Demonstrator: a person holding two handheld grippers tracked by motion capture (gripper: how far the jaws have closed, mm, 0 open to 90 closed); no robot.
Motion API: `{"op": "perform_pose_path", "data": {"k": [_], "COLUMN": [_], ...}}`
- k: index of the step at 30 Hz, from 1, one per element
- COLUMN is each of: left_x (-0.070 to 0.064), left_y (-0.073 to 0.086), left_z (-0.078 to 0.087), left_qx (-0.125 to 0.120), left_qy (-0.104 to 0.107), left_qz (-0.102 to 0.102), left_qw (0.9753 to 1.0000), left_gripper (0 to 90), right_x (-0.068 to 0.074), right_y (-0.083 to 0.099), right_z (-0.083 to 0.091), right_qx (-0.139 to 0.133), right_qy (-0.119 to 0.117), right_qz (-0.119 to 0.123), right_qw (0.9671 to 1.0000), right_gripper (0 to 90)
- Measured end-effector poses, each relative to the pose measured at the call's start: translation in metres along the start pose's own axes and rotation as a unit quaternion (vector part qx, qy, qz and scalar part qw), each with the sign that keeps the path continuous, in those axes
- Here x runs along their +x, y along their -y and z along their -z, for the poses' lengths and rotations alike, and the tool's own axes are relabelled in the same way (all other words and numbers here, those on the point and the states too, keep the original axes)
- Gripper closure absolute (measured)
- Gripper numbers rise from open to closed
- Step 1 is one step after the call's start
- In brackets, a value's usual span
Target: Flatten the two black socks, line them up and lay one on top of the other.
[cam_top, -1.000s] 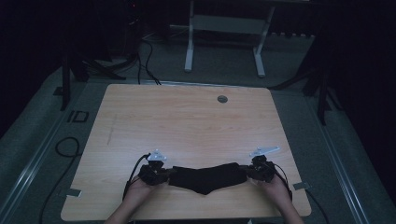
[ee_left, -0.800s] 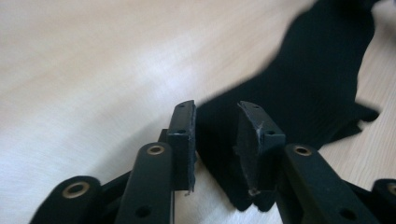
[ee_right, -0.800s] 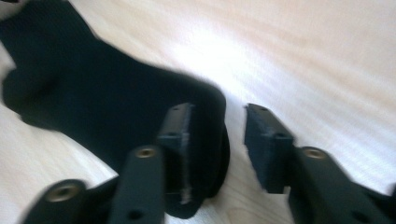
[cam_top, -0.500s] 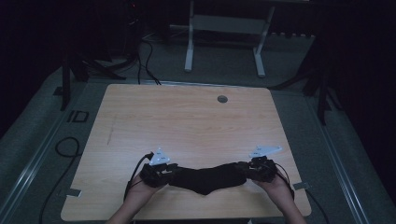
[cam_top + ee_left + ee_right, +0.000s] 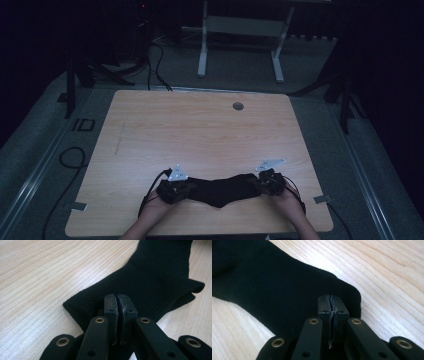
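Wooden bench (image 5: 200, 135) carries a black sock (image 5: 222, 189), each end clamped in a tool: left (image 5: 181, 189), right (image 5: 264, 183). Stretched flat; folding probably follows.

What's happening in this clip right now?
A person holds a pair of tongs in each hand at the near edge of a wooden table. Both are working one black sock that lies flat between them. The left tongs are shut on the ribbed cuff end, and the right tongs are shut on the opposite end. The sock looks stretched out along the table edge, with a slight sag in the middle.
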State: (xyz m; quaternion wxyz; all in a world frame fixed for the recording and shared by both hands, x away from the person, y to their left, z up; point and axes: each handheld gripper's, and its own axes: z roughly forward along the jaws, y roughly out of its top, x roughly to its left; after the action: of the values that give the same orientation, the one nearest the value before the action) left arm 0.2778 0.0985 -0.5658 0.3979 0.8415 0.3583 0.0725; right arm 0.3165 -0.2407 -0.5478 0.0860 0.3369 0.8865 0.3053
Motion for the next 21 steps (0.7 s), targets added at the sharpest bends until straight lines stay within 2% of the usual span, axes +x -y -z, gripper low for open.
{"op": "perform_pose_path", "data": {"k": [3, 5, 17, 21], "left_x": [0.005, 0.011, 0.044, 0.054], "left_y": [-0.001, -0.001, -0.013, -0.016], "left_z": [0.000, -0.001, -0.007, -0.010], "left_qx": [-0.003, -0.008, -0.014, -0.023], "left_qy": [-0.001, 0.001, -0.019, -0.015], "left_qz": [-0.009, -0.001, -0.005, -0.001], "left_qw": [1.0000, 1.0000, 0.9997, 0.9996], "left_gripper": [87.1, 87.2, 87.2, 87.9], "right_x": [-0.002, -0.004, -0.017, -0.020], "right_y": [-0.004, -0.007, -0.034, -0.041], "right_z": [-0.003, -0.005, -0.025, -0.031], "right_qx": [-0.002, -0.003, -0.006, -0.007], "right_qy": [0.000, 0.002, 0.011, 0.013], "right_qz": [-0.003, -0.001, -0.008, -0.007], "right_qw": [1.0000, 1.0000, 0.9999, 0.9999], "right_gripper": [86.8, 86.7, 86.6, 85.9]}}
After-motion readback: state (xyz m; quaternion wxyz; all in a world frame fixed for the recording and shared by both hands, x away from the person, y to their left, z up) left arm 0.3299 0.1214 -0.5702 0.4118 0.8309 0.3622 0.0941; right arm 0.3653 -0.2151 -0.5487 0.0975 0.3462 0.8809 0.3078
